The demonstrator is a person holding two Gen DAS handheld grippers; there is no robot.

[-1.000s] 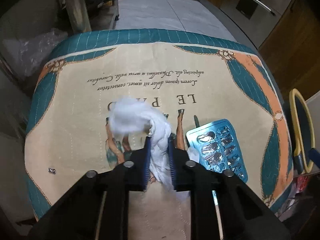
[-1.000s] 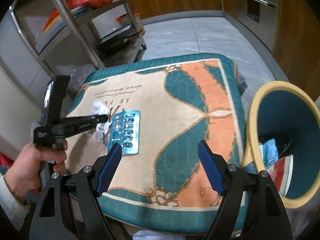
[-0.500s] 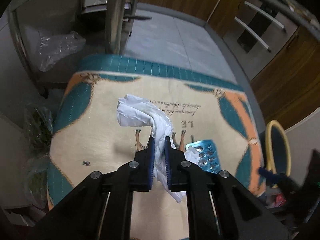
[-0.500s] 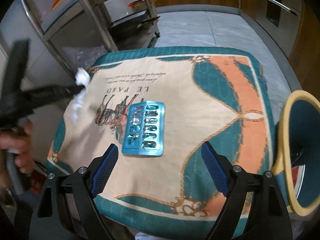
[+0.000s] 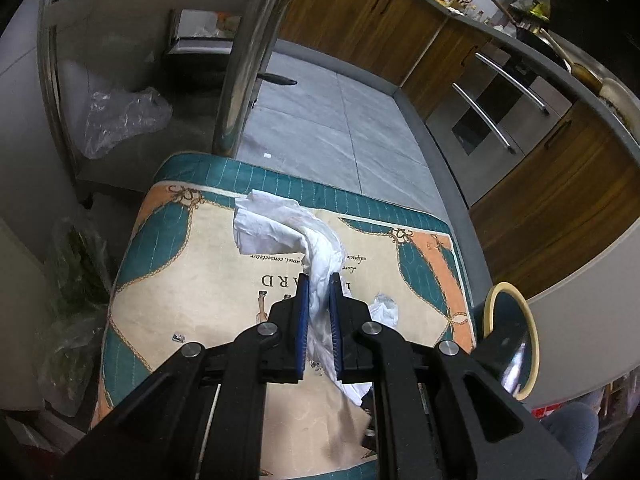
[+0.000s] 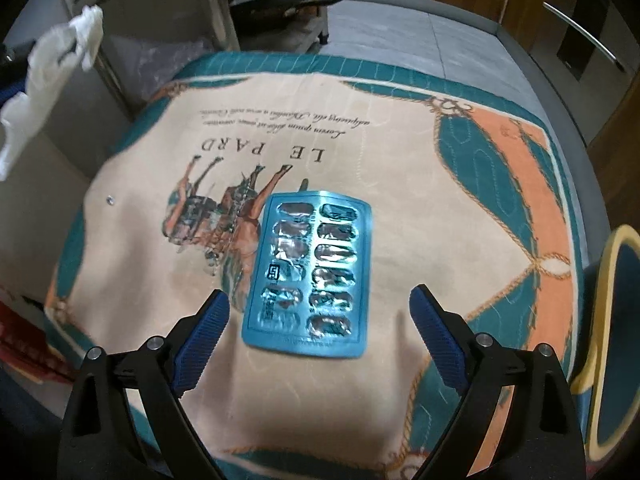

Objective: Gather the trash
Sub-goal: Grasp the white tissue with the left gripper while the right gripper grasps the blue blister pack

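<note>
Blue pads of left gripper (image 5: 319, 300) were clamped on tissue (image 5: 288, 228), lifted above mat (image 6: 400, 160). Right gripper (image 6: 318, 326) hung spread wide over blister pack (image 6: 310, 276). Bin (image 6: 612, 320) sat beyond. Risk: loose tissue tail snagging, slipping out.

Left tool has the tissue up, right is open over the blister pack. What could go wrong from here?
1. The tissue is pinched mid-wad in the left tool, with loose ends trailing; a piece may snag or tear off before reaching the bin.
2. The blister pack lies flat on the soft cushion; the open right tool may slide over it or pinch fabric.
</note>
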